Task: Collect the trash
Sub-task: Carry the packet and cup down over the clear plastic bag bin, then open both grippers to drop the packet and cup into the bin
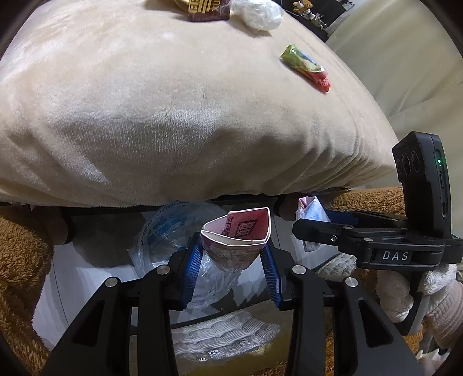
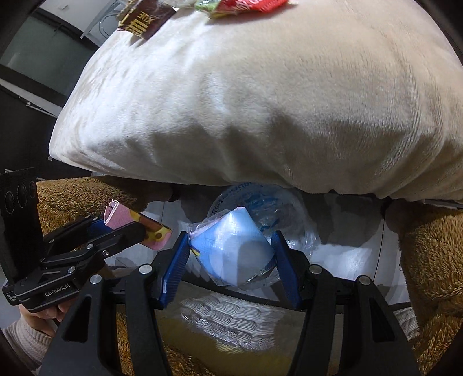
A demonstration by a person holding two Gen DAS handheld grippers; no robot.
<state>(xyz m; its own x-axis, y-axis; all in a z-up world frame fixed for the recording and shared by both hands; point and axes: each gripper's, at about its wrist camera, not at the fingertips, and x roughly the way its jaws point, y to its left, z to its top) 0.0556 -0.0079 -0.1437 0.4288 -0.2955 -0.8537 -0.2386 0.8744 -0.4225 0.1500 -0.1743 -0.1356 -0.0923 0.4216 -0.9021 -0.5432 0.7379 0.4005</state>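
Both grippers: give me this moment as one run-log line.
left gripper: shut on pink cup | right gripper: shut on blue packet | both above bin bag | left on cushion: green wrapper

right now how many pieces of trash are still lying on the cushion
3: a brown and gold wrapper at the far edge, a crumpled clear plastic beside it, and a green and red wrapper nearer right. More may lie beyond the frame.

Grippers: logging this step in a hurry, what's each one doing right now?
Left gripper: shut on a squashed pink paper cup.
Right gripper: shut on a light blue plastic packet.
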